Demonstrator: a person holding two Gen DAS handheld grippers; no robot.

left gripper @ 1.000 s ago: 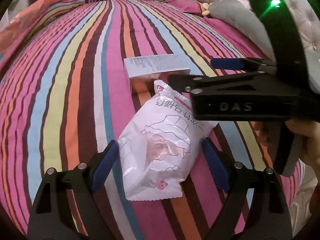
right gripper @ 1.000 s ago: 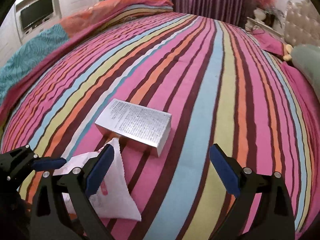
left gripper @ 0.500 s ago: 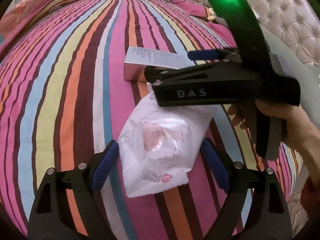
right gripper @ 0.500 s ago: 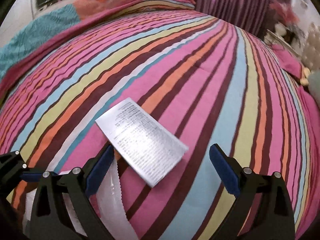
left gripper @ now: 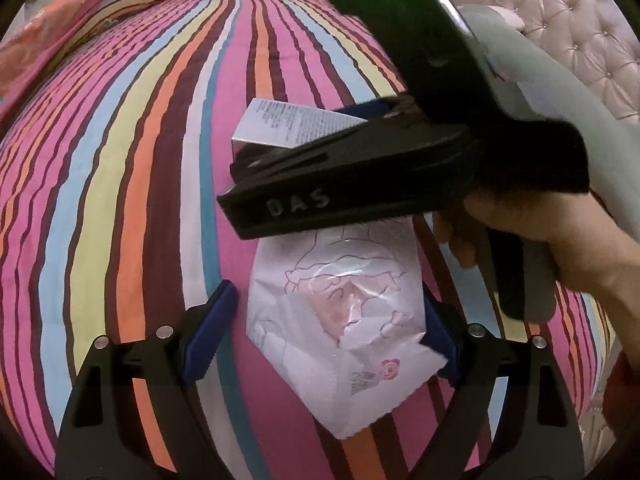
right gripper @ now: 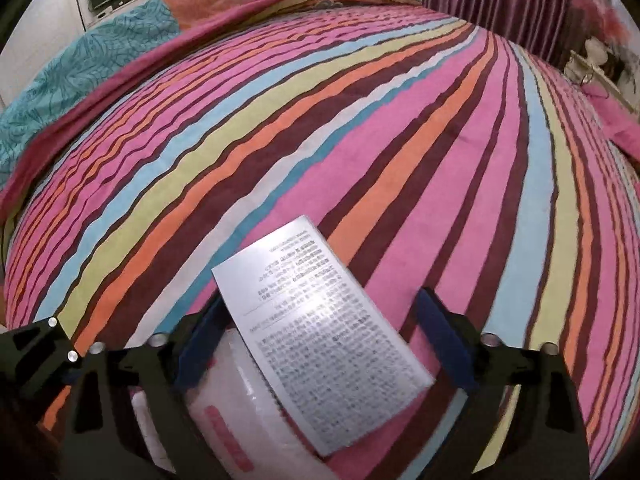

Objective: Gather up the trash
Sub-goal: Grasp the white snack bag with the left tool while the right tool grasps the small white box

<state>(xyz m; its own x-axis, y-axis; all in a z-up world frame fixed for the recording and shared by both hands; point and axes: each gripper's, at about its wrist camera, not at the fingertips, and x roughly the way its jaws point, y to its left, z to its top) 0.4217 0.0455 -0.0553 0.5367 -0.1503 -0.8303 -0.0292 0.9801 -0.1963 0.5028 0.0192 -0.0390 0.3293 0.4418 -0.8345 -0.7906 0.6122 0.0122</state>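
Straddling the white wrapper (left gripper: pixel 340 320) on the striped bed (left gripper: pixel 120 200), the left gripper (left gripper: pixel 332 328) stood open, ungripped; the right gripper (right gripper: pixel 324 340) likewise spread around the printed box (right gripper: pixel 320 336). Grasping seemed underway; next, both fingers needed closing.

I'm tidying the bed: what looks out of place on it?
Two pieces of litter lie on the striped bedspread: a crumpled white wrapper and, just beyond it, a small printed box. Nothing looks spilled.

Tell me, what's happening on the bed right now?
Left gripper open around white wrapper. Right gripper open over silver box. Nothing gripped yet; right tool crosses above the wrapper.
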